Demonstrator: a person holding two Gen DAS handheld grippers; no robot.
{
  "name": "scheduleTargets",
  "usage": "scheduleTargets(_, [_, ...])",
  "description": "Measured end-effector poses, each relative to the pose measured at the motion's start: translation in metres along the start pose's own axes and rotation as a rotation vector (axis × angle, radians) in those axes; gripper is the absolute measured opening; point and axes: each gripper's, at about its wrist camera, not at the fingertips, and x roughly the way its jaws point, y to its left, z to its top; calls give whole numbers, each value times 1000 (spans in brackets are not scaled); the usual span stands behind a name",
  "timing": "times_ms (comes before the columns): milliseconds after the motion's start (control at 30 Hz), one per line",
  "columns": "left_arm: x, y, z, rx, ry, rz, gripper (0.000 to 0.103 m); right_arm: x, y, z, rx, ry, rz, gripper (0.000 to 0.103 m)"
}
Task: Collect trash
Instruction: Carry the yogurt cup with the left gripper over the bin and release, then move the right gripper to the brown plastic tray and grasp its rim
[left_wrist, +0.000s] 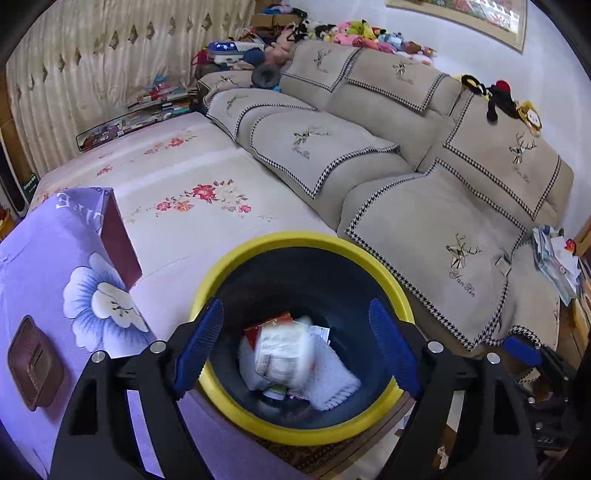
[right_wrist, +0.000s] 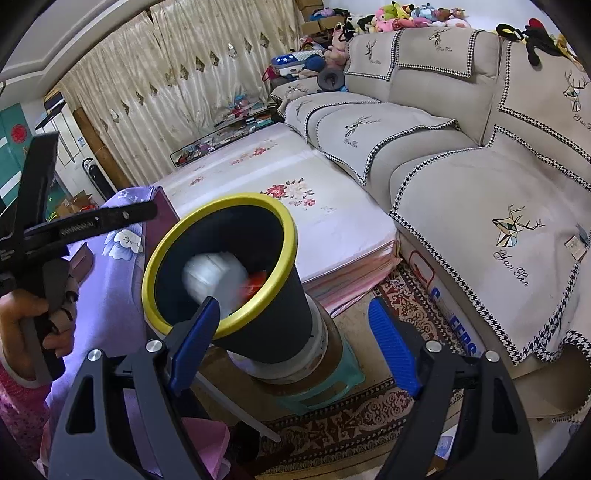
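My left tongs (left_wrist: 295, 347) hang wide open over the yellow-rimmed trash bin (left_wrist: 236, 266), low in the frame, so trash (left_wrist: 284, 350) drops in. My right tongs (right_wrist: 291, 345) are open and empty too.

Bin (left_wrist: 295, 242) at lower centre, trash (left_wrist: 291, 354) inside; sofa (left_wrist: 461, 206) to right, low table (left_wrist: 207, 177) behind, box (left_wrist: 55, 266) at left.
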Motion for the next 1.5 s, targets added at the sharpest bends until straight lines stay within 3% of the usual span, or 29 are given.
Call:
scheduleTargets(133, [-52,13,-5,-13,-79,5,87,2,12,-2,-15,6,18,78])
scheduleTargets(367, [-183,46,-42,-53,-290,107,98,9,52,-6,-80,30,66,78])
scheduleTargets(533, [-265,89,-93,-126,-382,210,98,17,102,-7,-176,47,128,78])
scheduleTargets(700, [-314,127,-155,-198,-405,325,98,26,166,-5,-299,62,205,78])
scheduleTargets(867, [-342,167,-211,-301,-387,406,98,44,236,-1,-441,80,242,79])
scheduleTargets(1033, [-360,204,-251,-395,-383,439,98,70,310,7,-584,76,295,91])
scheduleTargets(1233, [-363,223,-268,-427,-393,427,98,120,373,19,-698,115,265,93])
scheduleTargets(1500, [-348,218,-258,-436,-379,409,98,170,401,23,-721,204,208,93])
